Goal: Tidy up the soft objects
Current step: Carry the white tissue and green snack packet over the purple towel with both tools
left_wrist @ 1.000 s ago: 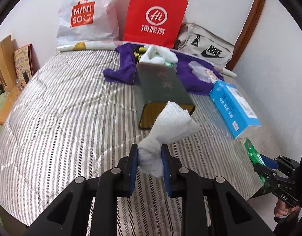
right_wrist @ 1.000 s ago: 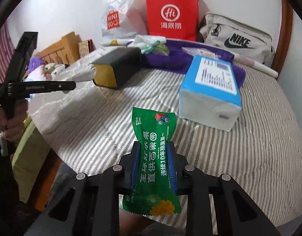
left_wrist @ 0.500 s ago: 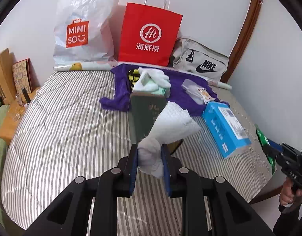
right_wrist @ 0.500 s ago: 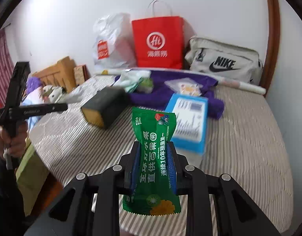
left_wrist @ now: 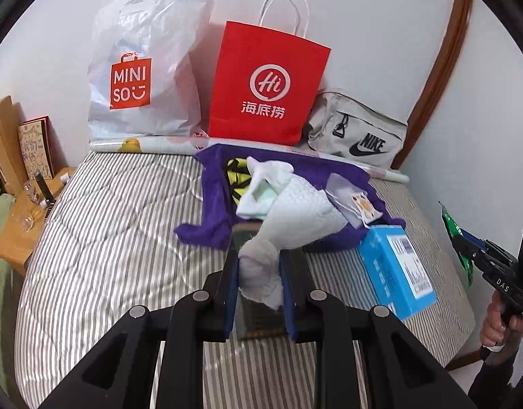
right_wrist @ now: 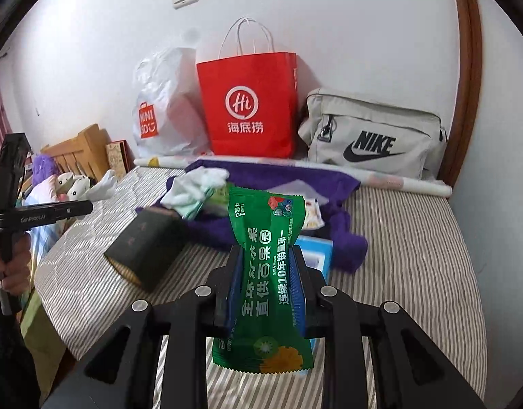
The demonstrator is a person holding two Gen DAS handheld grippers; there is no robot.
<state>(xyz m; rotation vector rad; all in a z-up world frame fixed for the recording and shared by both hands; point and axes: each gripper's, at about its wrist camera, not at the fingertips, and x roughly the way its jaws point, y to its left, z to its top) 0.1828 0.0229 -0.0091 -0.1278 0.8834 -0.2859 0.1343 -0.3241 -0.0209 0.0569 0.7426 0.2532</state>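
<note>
My left gripper (left_wrist: 259, 266) is shut on a white sock (left_wrist: 288, 218) and holds it above the striped bed (left_wrist: 118, 225). My right gripper (right_wrist: 266, 272) is shut on a green snack packet (right_wrist: 265, 248), also held above the bed. The right gripper and its packet show at the right edge of the left wrist view (left_wrist: 473, 248). The left gripper with the sock shows at the left of the right wrist view (right_wrist: 74, 206). A purple cloth (left_wrist: 213, 197) lies at the back with white and mint socks (left_wrist: 261, 187) piled on it.
A red paper bag (left_wrist: 268, 81), a white Miniso bag (left_wrist: 138, 78) and a grey Nike bag (left_wrist: 360, 133) stand against the wall. A dark box (right_wrist: 145, 242) and a blue tissue box (left_wrist: 396, 266) lie on the bed. A wooden bedside stand (left_wrist: 19, 225) is at left.
Both grippers have risen and pulled back from the bed, each keeping its hold. The bags at the wall now show more fully.
</note>
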